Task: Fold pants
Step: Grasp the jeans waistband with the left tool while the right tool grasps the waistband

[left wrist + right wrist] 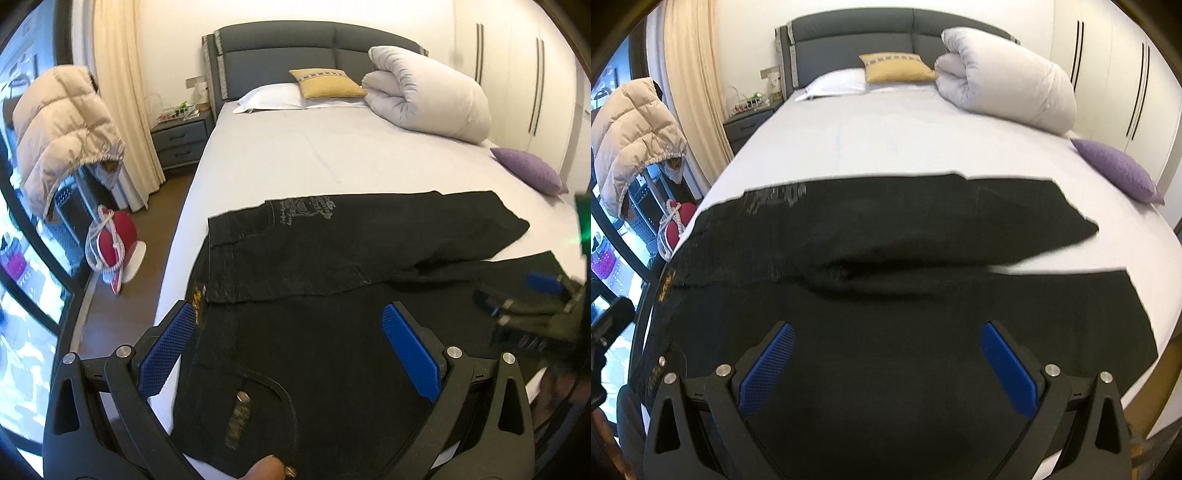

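**Pants flat on bed, both grippers apart**

Black pants [332, 258] lie spread on bed [295, 155], waist left, legs right. Left gripper [290, 325] hovers over waist, jaws wide, empty. Right gripper [886, 343] over near leg, jaws wide, empty.

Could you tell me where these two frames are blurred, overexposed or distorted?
Left wrist view: the right gripper is motion-smeared at the frame's right edge, the window is blown out. Right wrist view: the pants are softly blurred, their print smeared. Both views: fisheye bends the bed edges.
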A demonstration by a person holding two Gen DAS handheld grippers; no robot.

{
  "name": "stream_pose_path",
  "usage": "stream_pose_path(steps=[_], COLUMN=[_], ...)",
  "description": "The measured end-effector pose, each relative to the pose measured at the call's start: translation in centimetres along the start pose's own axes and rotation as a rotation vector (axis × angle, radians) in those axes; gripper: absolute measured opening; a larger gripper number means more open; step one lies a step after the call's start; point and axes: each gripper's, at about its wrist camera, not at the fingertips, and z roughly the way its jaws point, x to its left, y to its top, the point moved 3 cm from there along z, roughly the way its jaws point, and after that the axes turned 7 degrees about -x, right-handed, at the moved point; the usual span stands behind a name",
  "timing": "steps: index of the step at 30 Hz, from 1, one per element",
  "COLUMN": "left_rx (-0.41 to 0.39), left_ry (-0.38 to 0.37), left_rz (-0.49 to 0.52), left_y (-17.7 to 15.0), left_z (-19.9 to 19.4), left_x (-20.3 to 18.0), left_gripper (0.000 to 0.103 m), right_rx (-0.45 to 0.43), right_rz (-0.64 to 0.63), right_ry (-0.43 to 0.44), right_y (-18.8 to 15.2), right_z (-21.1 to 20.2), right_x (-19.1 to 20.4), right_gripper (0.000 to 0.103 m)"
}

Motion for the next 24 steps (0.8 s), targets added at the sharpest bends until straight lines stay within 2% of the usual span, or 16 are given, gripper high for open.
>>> stream_pose_path(steps=[1, 3, 4, 7, 9, 12, 14, 15, 18, 20, 21, 22, 24], left_rx=[-0.032, -0.146, -0.170, -0.094, -0.033, 0.099, 0.085, 0.062, 0.031, 0.038, 0.052, 0.105, 0.175], left_ry=[0.008, 0.019, 0.030, 0.148, 0.167, 0.194, 0.218, 0.203, 0.093, 0.021, -0.016, -0.106, -0.206], left_rz=[-0.001, -0.063, -0.088, -0.080, -0.109, -0.153, -0.130, -0.120, -0.041, 0.074, 0.106, 0.152, 0.173], left_y=[0.3, 1.1, 1.3, 1.9, 2.1, 2.8, 3.8, 4.5, 8.0, 10.9, 11.5, 12.4, 13.5], left_z=[0.1, -0.4, -0.6, 1.0, 2.5, 6.2, 7.8, 8.5, 11.9, 15.2, 17.0, 19.5, 23.3], left_x=[0.4, 1.7, 2.3, 3.5, 4.6, 6.9, 8.0, 8.4, 8.9, 8.7, 8.7, 8.3, 8.5], left_gripper=[0.103, 0.103, 0.103, 0.103, 0.103, 0.103, 0.103, 0.103, 0.103, 0.103, 0.103, 0.103, 0.097], right_rx=[-0.013, -0.044, -0.060, -0.103, -0.129, -0.167, -0.184, -0.186, -0.174, -0.172, -0.168, -0.161, -0.118], right_rz=[-0.004, -0.014, -0.020, -0.041, -0.061, -0.106, -0.141, -0.163, -0.227, -0.285, -0.301, -0.315, -0.321], right_ry=[0.000, 0.006, 0.013, 0.031, 0.043, 0.069, 0.086, 0.101, 0.135, 0.170, 0.190, 0.212, 0.267], right_y=[0.5, 2.0, 2.8, 5.0, 6.5, 8.7, 9.9, 10.5, 11.9, 12.8, 13.0, 13.3, 13.8], right_z=[0.0, 0.3, 0.4, 1.1, 1.7, 2.8, 3.7, 4.2, 6.0, 7.3, 7.7, 8.3, 10.0], right_x=[-0.1, -0.3, -0.4, -0.7, -0.6, -0.1, 0.4, 0.6, 1.5, 2.1, 2.3, 2.4, 2.4], right_gripper=[0.103, 0.103, 0.103, 0.103, 0.103, 0.103, 0.103, 0.103, 0.103, 0.101, 0.095, 0.092, 0.080])
